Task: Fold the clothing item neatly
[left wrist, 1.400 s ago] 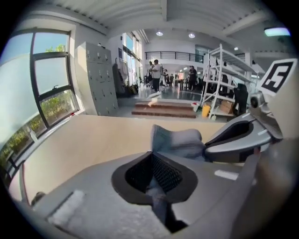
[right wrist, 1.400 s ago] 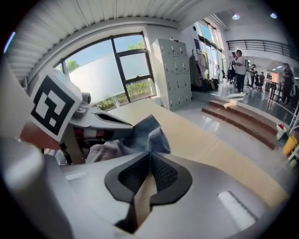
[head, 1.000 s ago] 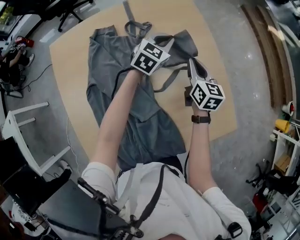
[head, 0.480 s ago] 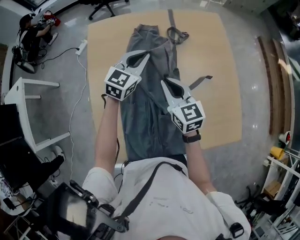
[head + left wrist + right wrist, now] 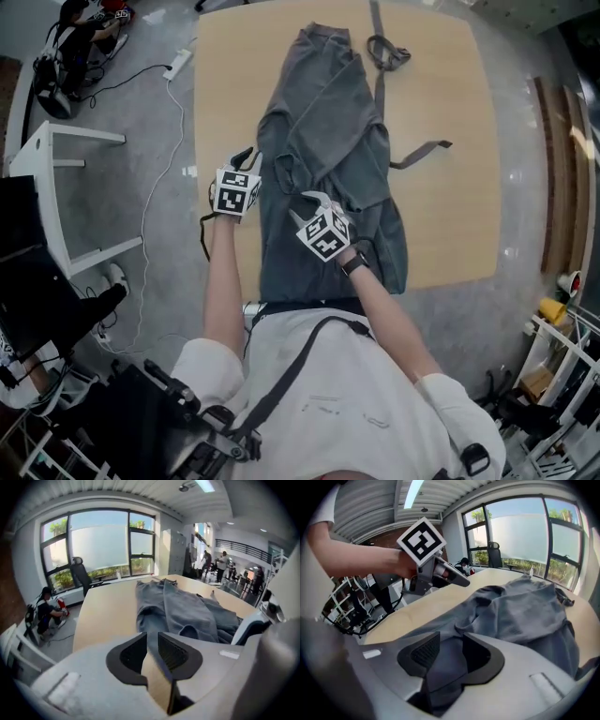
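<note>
Wooden table, grey garment under right gripper, beside left gripper, both jaws just opened slightly, gripping nothing.

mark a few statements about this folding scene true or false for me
1. The grey fabric garment lies lengthwise on the light wooden table. True.
2. Both grippers are shut on the garment. False: the left gripper and right gripper have jaws apart, having just been opening. Nothing is pinched: table and fabric show between the left's jaws, fabric between the right's.
3. A looped grey strap lies at the table's far end. True.
4. The garment is folded into a small neat square. False: it lies long and loosely bunched.
</note>
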The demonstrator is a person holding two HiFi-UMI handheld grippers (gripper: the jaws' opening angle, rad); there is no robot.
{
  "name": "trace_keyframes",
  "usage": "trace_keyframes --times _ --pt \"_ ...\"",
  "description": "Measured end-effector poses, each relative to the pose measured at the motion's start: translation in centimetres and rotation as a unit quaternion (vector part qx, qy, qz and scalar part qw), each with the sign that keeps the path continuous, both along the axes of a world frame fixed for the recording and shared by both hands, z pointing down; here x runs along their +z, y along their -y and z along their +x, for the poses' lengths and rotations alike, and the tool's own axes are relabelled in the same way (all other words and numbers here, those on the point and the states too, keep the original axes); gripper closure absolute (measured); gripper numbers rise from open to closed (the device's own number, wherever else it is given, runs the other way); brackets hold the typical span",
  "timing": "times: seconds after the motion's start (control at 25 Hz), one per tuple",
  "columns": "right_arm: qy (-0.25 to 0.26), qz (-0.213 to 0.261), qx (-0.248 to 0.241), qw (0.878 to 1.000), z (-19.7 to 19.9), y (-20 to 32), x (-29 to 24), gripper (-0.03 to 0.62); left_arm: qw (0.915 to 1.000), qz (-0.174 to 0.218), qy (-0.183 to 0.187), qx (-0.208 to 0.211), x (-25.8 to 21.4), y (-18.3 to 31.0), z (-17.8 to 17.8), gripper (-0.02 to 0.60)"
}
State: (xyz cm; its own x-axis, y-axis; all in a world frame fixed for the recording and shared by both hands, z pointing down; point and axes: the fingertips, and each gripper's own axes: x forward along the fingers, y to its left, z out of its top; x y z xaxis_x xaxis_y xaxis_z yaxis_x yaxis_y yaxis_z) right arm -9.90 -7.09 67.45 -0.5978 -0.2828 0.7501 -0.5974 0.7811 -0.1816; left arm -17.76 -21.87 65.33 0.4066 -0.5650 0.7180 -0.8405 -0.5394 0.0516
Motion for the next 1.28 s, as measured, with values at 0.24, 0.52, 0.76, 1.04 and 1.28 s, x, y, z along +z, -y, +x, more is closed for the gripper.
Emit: trace_keyframes --times 0.24,0.52,0.76,1.04,1.28 --pt "0.038 -0.016 0.061 0.997 -0.7 -2.2 -0.7 0.488 0.9991 0.002 -0.029 -0.032 -0.8 -3.1 -1.4 0.503" --pt "0.017 0.019 0.182 0.983 2.1 1.9 -1.0 0.47 0.9973 -0.02 -0.021 0.068 -0.4 -3.2 3.9 0.457" --pt "0.015 0.002 0.294 0.956 1.6 5.9 1.6 0.421 0.9949 -0.019 0.001 0.099 2.8 -1.0 5.9 0.547" --pt "0.05 0.057 0.322 0.944 3.0 3.8 -2.0 0.582 0.9982 0.027 -0.039 0.037 -0.4 -4.4 1.5 0.574" --pt "0.023 -0.009 0.242 0.97 -0.3 -2.8 1.4 0.489 0.9999 0.008 -0.002 0.008 3.3 -7.4 -2.0 0.564"
